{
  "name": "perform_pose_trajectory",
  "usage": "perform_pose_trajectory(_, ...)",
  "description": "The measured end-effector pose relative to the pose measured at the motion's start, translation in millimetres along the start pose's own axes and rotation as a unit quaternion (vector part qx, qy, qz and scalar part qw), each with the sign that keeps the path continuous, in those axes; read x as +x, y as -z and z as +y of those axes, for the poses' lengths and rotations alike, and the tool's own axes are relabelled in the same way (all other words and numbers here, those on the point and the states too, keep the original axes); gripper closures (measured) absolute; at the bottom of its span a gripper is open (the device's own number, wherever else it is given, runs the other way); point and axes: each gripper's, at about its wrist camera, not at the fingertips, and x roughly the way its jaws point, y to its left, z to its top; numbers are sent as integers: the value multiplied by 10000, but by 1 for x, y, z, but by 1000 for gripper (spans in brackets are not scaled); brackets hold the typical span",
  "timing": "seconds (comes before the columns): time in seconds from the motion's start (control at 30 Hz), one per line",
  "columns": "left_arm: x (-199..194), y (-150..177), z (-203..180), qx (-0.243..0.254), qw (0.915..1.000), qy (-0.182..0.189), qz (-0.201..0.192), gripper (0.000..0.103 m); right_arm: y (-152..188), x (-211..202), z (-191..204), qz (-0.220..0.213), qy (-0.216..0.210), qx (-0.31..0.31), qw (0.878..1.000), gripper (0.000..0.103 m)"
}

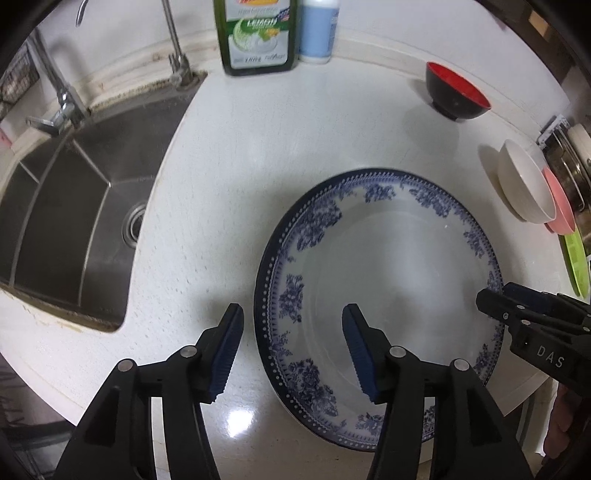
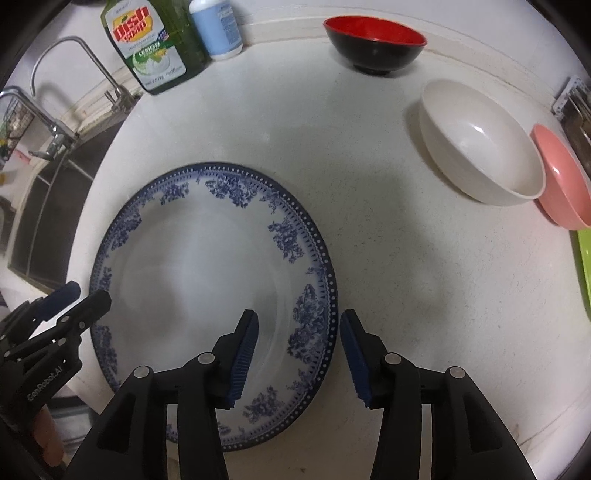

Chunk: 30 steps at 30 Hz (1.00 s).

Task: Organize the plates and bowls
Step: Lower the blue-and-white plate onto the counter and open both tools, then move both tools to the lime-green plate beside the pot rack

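A large white plate with a blue floral rim (image 1: 388, 277) (image 2: 207, 277) lies flat on the white counter. My left gripper (image 1: 293, 354) is open and straddles the plate's left rim, one finger over the plate and one outside it. It shows again in the right wrist view as the left gripper (image 2: 86, 295). My right gripper (image 2: 299, 358) is open and straddles the right rim the same way. In the left wrist view the right gripper (image 1: 496, 295) sits at the plate's right edge. Neither gripper holds anything.
A black bowl with a red inside (image 2: 375, 44) stands at the back. A white bowl (image 2: 480, 144), a pink bowl (image 2: 565, 184) and a green dish (image 2: 585, 266) line the right side. A steel sink (image 1: 66, 206) with a faucet (image 1: 177, 48) lies left. Dish soap (image 1: 256, 37) and a blue bottle (image 1: 317, 29) stand behind.
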Motion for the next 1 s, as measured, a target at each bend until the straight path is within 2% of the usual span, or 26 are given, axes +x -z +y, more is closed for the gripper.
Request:
perform_pose_trajectory(0.2, -17, -5, -18, 378, 9989, 31, -270, 42, 8, -22, -14, -261, -72, 179, 9995, 50)
perform_pose_trajectory(0.4, -34, -13, -46, 831, 9947, 125, -597, 39, 15, -49, -40, -575, 16, 385, 9976, 50)
perform_pose_trajectory(0.53, -47, -18, -74, 1095, 9902, 247, -827, 38, 21, -69, -60, -825, 60, 468, 9955, 44)
perform_pose_trajectory(0.73, -63, -21, -126, 1480, 9823, 498, -1033, 38, 31, -93, -101, -1094, 160, 774, 9909, 44)
perform_pose_trajectory(1.0, -75, -18, -195, 1951, 9709, 817, -1124, 38, 47, -121, -160, -1368, 466, 1193, 9823, 44)
